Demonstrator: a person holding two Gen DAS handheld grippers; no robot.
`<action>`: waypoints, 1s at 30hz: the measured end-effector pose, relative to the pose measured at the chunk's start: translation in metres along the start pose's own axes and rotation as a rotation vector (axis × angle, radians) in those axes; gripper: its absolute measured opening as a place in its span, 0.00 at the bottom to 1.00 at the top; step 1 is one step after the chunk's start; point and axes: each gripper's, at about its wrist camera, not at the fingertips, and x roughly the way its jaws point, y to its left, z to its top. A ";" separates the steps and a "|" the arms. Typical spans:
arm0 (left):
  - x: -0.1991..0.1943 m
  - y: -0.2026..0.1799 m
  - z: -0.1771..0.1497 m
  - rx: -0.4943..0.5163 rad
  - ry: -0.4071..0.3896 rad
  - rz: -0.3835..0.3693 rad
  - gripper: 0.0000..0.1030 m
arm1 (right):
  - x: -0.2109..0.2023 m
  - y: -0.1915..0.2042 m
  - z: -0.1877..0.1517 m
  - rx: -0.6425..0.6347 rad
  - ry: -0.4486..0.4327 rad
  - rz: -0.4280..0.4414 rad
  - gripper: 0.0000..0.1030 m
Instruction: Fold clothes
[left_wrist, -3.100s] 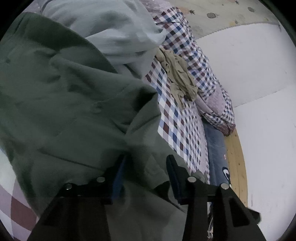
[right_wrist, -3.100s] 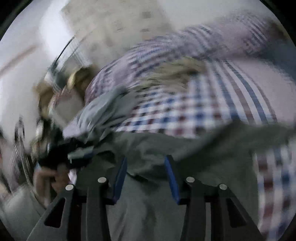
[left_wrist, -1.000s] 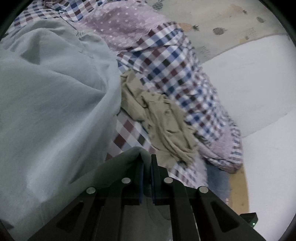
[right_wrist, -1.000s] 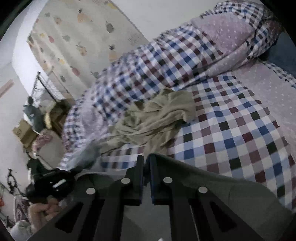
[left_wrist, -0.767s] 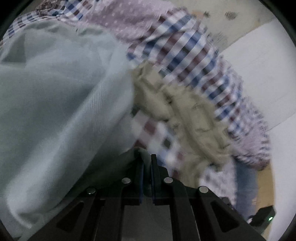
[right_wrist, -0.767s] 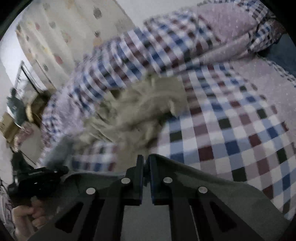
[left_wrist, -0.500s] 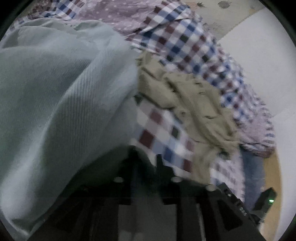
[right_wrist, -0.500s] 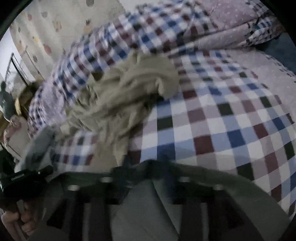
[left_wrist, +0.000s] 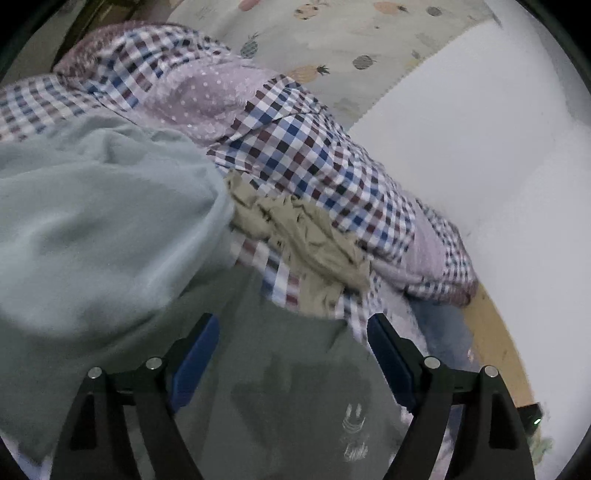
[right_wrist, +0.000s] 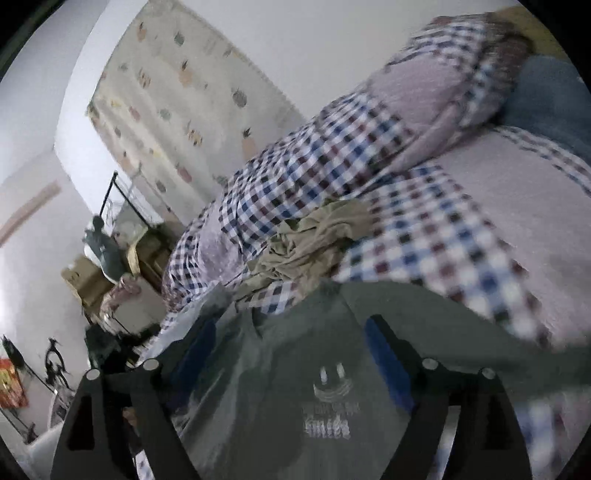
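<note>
A dark green T-shirt (left_wrist: 295, 376) with a white smiley print lies spread on the checked bed, below both grippers. My left gripper (left_wrist: 291, 354) hangs open above it, jaws wide apart with nothing between them. My right gripper (right_wrist: 291, 354) is open too, over the same green T-shirt (right_wrist: 317, 369) near its print. A pale blue-grey garment (left_wrist: 92, 229) lies heaped at the left in the left wrist view. A crumpled beige garment (left_wrist: 303, 236) rests further back on the bed, also seen as the beige garment (right_wrist: 314, 236) in the right wrist view.
A checked quilt (left_wrist: 295, 147) is bunched along the wall side of the bed. Blue fabric (right_wrist: 546, 99) lies at the far right. Beside the bed are a white wall (left_wrist: 480, 147), a fruit-print curtain (right_wrist: 177, 92) and cluttered shelves (right_wrist: 107, 266).
Both grippers were shut on the green T-shirt's edge a second ago; now both have opened and let it go. The shirt lies flat on the bed with its print up.
</note>
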 end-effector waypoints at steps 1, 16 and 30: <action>-0.014 0.000 -0.011 0.026 -0.006 0.017 0.83 | -0.021 -0.003 -0.006 0.010 -0.017 -0.013 0.84; -0.161 -0.072 -0.148 0.340 0.014 0.145 0.84 | -0.192 -0.140 -0.026 0.109 -0.284 -0.519 0.86; -0.078 -0.249 -0.228 0.594 0.125 -0.054 0.84 | -0.225 -0.212 -0.014 0.339 -0.303 -0.481 0.86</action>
